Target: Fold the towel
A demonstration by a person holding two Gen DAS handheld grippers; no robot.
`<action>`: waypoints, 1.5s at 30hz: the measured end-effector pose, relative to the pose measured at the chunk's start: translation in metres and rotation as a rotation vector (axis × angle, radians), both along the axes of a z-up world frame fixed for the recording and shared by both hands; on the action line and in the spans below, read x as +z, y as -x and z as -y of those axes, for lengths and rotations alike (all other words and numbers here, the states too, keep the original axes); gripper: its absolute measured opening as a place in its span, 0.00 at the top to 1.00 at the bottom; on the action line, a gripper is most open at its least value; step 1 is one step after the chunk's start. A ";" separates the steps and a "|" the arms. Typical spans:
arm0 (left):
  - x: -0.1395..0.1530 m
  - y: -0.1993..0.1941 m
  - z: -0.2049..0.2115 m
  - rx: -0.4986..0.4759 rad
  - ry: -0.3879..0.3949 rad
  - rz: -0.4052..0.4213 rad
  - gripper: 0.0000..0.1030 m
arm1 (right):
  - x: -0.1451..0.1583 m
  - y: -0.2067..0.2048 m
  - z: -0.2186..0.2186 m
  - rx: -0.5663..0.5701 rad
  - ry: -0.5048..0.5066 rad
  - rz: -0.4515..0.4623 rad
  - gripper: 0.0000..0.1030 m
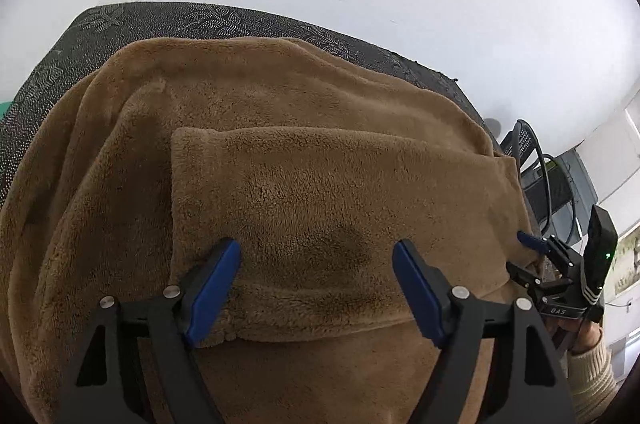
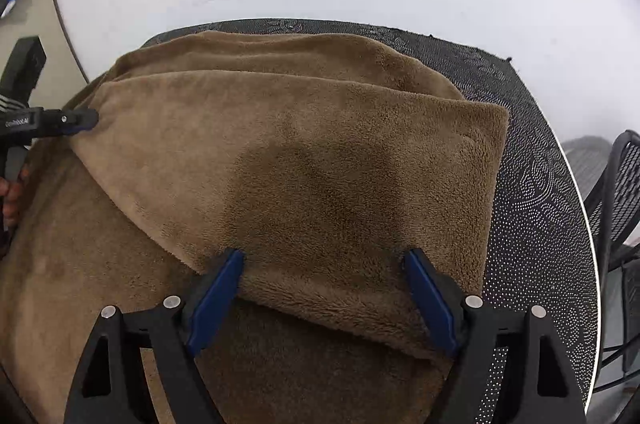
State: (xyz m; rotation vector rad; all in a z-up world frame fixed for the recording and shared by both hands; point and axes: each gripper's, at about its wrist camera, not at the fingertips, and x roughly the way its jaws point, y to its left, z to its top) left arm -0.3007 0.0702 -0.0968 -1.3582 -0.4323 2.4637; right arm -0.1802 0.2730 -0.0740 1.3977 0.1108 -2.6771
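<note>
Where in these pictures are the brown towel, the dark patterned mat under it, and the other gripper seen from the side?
towel (image 2: pixel 320 160): right wrist view, middle of the folded top layer.
mat (image 2: pixel 532 184): right wrist view, bare dotted part right of the towel.
left gripper (image 2: pixel 86 120): right wrist view, blue fingers at the towel's edge.

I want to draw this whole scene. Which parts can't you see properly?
- Left wrist view: the fluffy brown towel covers most of the dark dotted mat; the towel's near end is cut off by the bottom edge.
- Right wrist view: the black mesh chair is cut off by the right edge.
</note>
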 end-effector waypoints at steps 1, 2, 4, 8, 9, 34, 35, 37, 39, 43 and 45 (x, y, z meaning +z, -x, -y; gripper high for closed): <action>0.002 -0.003 0.000 0.000 0.004 0.000 0.20 | -0.001 -0.001 0.001 -0.002 0.000 -0.005 0.18; 0.005 -0.004 0.004 0.000 0.008 0.002 0.20 | 0.001 -0.003 0.002 0.000 0.002 -0.008 0.18; 0.011 -0.011 0.004 0.006 0.007 0.009 0.20 | 0.000 -0.002 0.002 0.003 0.001 -0.009 0.17; 0.026 -0.030 -0.003 0.014 -0.012 0.010 0.19 | 0.008 -0.001 -0.003 -0.029 -0.007 0.031 0.16; 0.031 -0.036 -0.009 -0.007 -0.005 -0.004 0.18 | 0.013 -0.003 0.001 -0.051 -0.020 0.029 0.16; 0.078 -0.132 0.050 0.068 -0.246 -0.047 0.15 | -0.008 -0.023 0.052 0.043 -0.066 -0.003 0.01; 0.086 -0.148 0.060 0.079 -0.253 -0.073 0.15 | -0.008 -0.022 0.050 0.044 -0.066 -0.002 0.01; 0.093 -0.181 0.084 0.127 -0.239 -0.094 0.14 | -0.007 -0.022 0.051 0.054 -0.077 0.004 0.01; 0.101 -0.214 0.108 0.175 -0.225 -0.115 0.14 | -0.005 -0.023 0.052 0.064 -0.091 0.011 0.01; 0.110 -0.275 0.157 0.308 -0.181 -0.146 0.14 | 0.030 -0.041 0.078 0.144 -0.115 -0.032 0.01; 0.112 -0.305 0.181 0.381 -0.175 -0.159 0.14 | 0.058 -0.056 0.099 0.219 -0.092 -0.087 0.01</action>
